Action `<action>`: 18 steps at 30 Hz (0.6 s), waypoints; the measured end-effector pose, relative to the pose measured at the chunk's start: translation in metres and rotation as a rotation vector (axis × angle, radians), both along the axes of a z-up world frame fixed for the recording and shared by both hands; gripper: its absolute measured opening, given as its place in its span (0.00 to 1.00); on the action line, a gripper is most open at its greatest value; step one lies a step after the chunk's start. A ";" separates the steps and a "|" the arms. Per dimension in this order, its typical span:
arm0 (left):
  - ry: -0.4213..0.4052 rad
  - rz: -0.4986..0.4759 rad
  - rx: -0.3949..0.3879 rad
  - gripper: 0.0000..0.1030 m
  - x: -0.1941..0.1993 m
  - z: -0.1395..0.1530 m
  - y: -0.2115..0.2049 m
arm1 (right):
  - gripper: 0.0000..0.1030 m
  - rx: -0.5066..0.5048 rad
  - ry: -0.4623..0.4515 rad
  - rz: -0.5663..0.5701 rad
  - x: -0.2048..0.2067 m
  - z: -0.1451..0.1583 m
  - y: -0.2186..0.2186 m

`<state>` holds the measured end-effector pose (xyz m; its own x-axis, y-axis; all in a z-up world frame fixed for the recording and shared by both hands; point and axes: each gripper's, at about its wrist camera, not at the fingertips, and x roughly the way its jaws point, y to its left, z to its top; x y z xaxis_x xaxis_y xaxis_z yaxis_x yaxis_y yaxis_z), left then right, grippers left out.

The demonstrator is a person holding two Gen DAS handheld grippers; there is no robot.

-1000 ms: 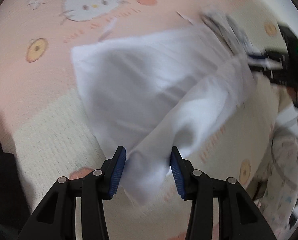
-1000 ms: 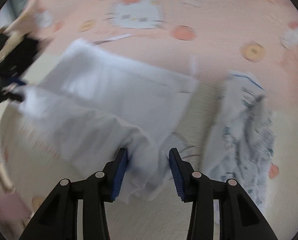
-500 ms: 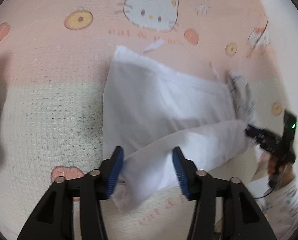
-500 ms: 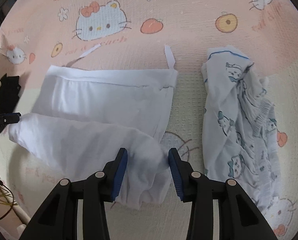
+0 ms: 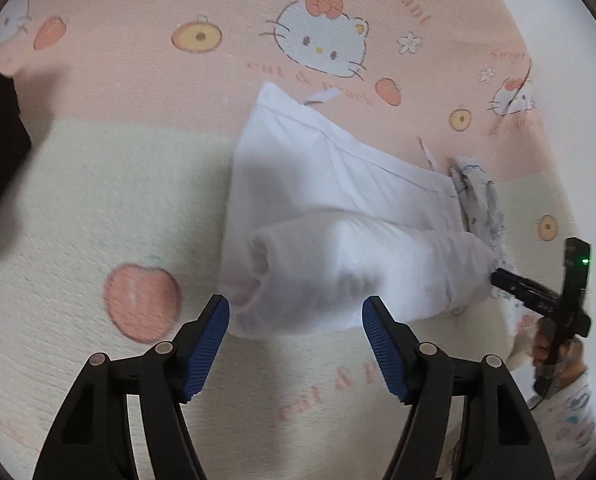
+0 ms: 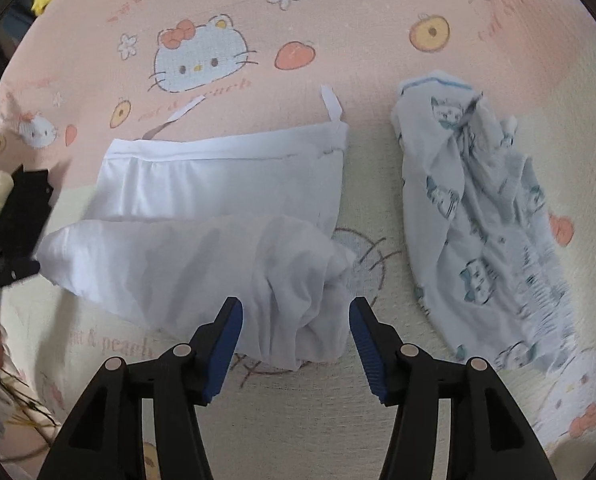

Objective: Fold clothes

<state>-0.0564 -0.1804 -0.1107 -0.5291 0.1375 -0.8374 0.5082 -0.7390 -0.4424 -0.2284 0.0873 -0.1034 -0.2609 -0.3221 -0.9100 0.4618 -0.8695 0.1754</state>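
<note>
White garment (image 5: 338, 240), half folded on the blanket (image 5: 118, 184), is released; both claws, left (image 5: 296, 344) and right (image 6: 296, 344), have just been spread apart.

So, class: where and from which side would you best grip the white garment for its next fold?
Probably the white garment by its rolled near edge, one open gripper per end: left gripper, right gripper. Come from above on the near side; that edge is raised and loose.
</note>
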 end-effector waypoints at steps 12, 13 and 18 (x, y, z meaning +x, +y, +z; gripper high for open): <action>0.077 -0.034 -0.014 0.19 -0.026 0.011 -0.004 | 0.19 -0.115 0.029 -0.019 -0.002 -0.007 0.001; 0.094 -0.030 -0.001 0.19 -0.028 0.015 -0.007 | 0.18 -0.118 0.035 -0.007 -0.003 -0.005 -0.002; 0.013 -0.080 -0.103 0.19 -0.050 0.010 -0.004 | 0.17 -0.044 0.077 0.012 -0.007 -0.002 -0.017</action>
<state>-0.1064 -0.1843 -0.1002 -0.5312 0.0932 -0.8421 0.4406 -0.8186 -0.3685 -0.2355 0.0702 -0.1054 -0.3253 -0.3654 -0.8722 0.4861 -0.8558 0.1772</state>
